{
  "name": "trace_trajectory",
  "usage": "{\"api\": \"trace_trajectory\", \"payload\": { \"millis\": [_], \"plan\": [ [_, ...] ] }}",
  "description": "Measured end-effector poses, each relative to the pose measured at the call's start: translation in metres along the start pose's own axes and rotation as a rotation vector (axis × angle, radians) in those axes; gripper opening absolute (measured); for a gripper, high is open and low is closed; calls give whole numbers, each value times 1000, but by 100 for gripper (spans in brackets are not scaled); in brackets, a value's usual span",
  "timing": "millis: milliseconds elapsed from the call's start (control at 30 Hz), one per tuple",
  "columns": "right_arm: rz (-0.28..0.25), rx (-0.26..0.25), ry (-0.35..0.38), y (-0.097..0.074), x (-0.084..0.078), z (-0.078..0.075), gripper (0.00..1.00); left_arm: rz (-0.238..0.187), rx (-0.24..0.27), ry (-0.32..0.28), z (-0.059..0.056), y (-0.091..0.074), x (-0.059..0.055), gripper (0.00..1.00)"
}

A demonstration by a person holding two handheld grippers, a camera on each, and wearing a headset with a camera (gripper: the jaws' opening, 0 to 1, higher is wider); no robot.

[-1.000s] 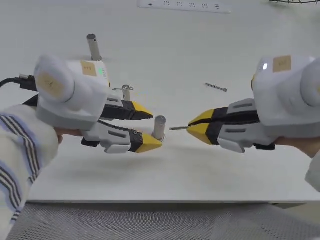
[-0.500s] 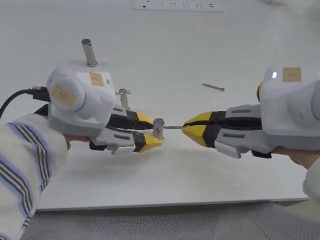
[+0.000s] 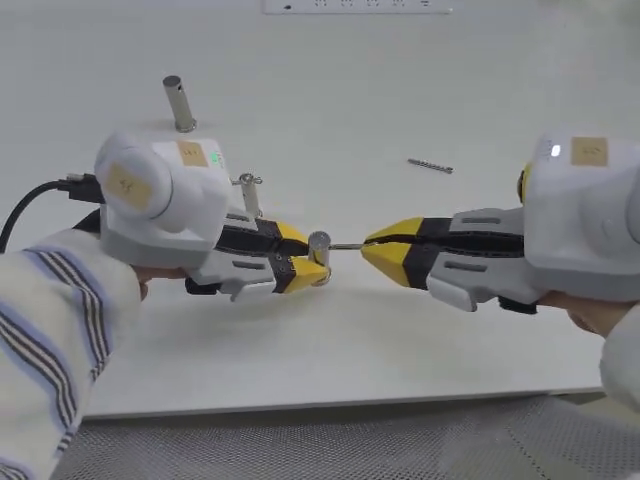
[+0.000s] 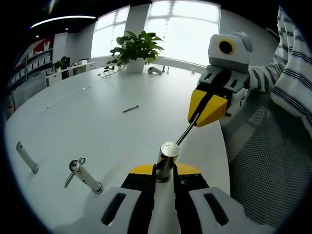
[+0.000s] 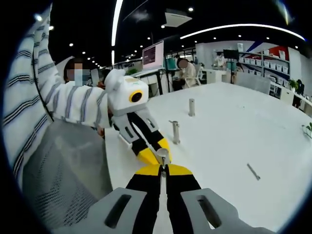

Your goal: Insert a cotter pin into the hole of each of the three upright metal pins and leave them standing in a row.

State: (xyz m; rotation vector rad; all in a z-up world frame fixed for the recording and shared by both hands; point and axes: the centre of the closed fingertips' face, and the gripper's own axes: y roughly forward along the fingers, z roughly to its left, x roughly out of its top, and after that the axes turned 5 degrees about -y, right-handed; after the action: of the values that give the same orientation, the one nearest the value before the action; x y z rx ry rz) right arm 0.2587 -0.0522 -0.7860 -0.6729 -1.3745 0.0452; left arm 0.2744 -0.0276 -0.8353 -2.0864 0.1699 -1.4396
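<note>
White table [image 3: 330,110] carries three pins in a rough row. The left gripper [image 3: 312,258] pinches the near pin [image 4: 166,158] low on its shaft and holds it upright. The right gripper [image 3: 368,246], jaws pressed together on the cotter [image 3: 345,246], has the cotter's tip touching that pin just under its head. I cannot tell whether the tip has entered the hole.

If the tip sits off the hole, a push would likely lever the pin over or turn it in the left jaws, taking the hole out of line. The thin cotter could also bend, or slide back between the right jaws.

The middle pin [image 3: 249,195], with its fitted cotter [image 3: 243,180], stands just beside the left gripper, and a sideways jolt could topple it. The far pin [image 3: 177,103] and the spare cotter [image 3: 431,165] are well apart from both grippers.
</note>
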Motion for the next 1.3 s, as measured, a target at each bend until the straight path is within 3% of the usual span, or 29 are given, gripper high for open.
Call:
{"api": "trace_trajectory", "payload": {
  "millis": [533,1300],
  "plan": [
    [35,13,-18,5,-16,5,3,-1,9,-32,-2,-1,0,12],
    [54,55,-82,23,-7,11,4,-4,14,-35,-6,-1,-1,12]
  ]
}}
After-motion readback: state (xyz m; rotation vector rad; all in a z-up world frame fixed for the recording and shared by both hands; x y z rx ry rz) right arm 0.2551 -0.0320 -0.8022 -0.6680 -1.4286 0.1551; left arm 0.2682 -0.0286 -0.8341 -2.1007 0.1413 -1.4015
